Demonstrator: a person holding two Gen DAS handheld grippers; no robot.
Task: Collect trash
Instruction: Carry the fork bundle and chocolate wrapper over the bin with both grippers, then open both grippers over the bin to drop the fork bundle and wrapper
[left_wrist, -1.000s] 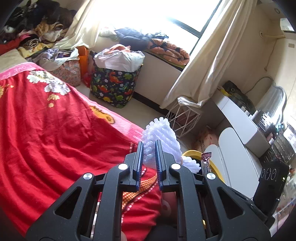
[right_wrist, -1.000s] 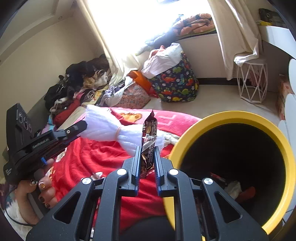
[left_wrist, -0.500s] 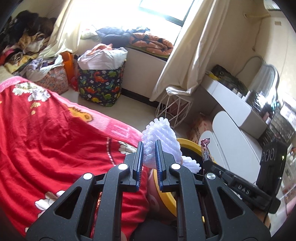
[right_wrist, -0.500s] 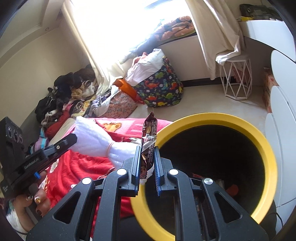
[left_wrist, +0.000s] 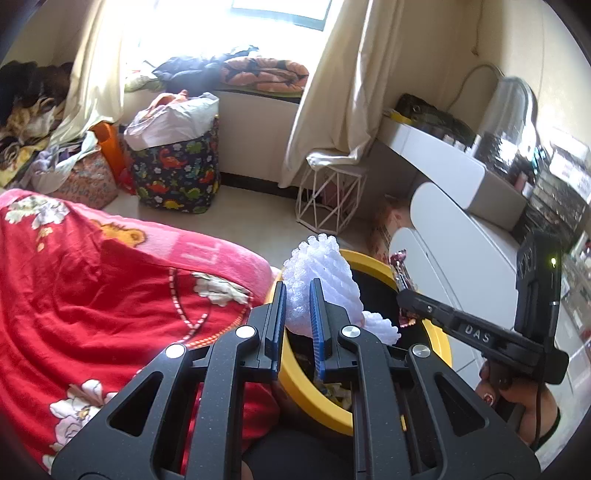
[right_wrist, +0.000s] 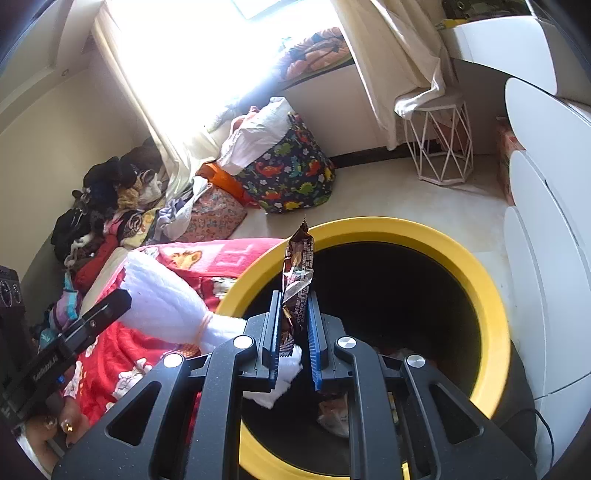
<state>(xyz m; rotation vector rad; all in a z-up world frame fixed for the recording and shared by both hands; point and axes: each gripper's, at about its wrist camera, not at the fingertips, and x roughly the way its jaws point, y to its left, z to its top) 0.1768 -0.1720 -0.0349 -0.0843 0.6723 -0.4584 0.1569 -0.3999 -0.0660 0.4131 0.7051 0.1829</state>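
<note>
My left gripper (left_wrist: 297, 291) is shut on a white foam fruit net (left_wrist: 318, 280), held over the near rim of the yellow-rimmed trash bin (left_wrist: 295, 376). In the right wrist view the same foam net (right_wrist: 162, 302) sticks out from the left gripper's jaw at the left. My right gripper (right_wrist: 294, 301) is shut on a brown snack wrapper (right_wrist: 298, 266) that stands upright over the bin's dark opening, the yellow rim (right_wrist: 491, 314) circling behind it. Some trash lies at the bin's bottom. From the left wrist view the right gripper (left_wrist: 406, 295) reaches in from the right with the wrapper (left_wrist: 400, 266).
A red flowered blanket (left_wrist: 92, 302) covers the bed left of the bin. A dinosaur-print bag (left_wrist: 177, 173), a white wire stool (left_wrist: 328, 199), piled clothes (right_wrist: 107, 206) and white rounded furniture (left_wrist: 461, 258) stand around the floor. A person's hand (right_wrist: 55, 428) holds the left gripper.
Both grippers have swung from over the red blanket toward the bin. The bin's opening now lies beneath the wrapper and the foam net. Both grips are unchanged.
</note>
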